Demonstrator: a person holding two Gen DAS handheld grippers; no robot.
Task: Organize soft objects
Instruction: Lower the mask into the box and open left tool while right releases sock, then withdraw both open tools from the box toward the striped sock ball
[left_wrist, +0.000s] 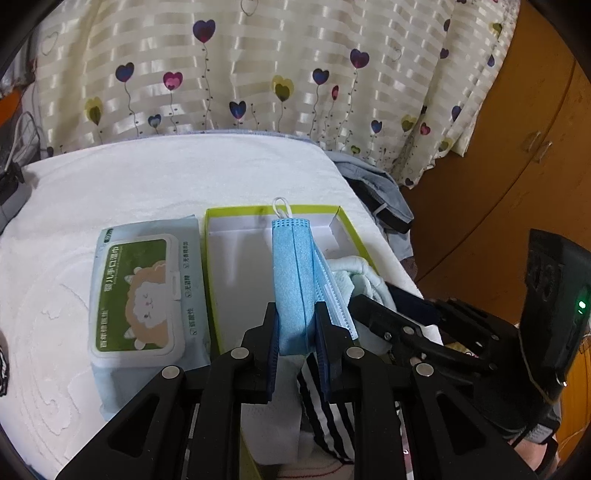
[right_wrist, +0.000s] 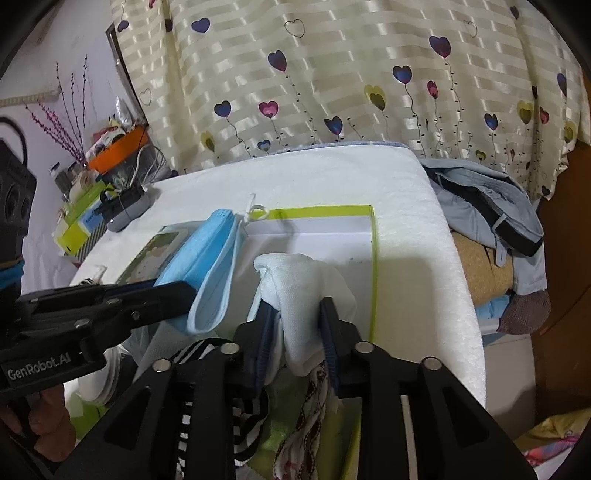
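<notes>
Left gripper (left_wrist: 295, 325) clamps blue mask (left_wrist: 291, 277) above green-rimmed box (left_wrist: 212, 236); right gripper (right_wrist: 297, 326) pads flank white cloth (right_wrist: 295, 295) there, grip unclear.

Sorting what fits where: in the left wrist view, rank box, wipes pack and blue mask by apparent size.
1. Box
2. Wipes pack
3. Blue mask, though it is held nearer the camera, so its true size is unsure.
</notes>
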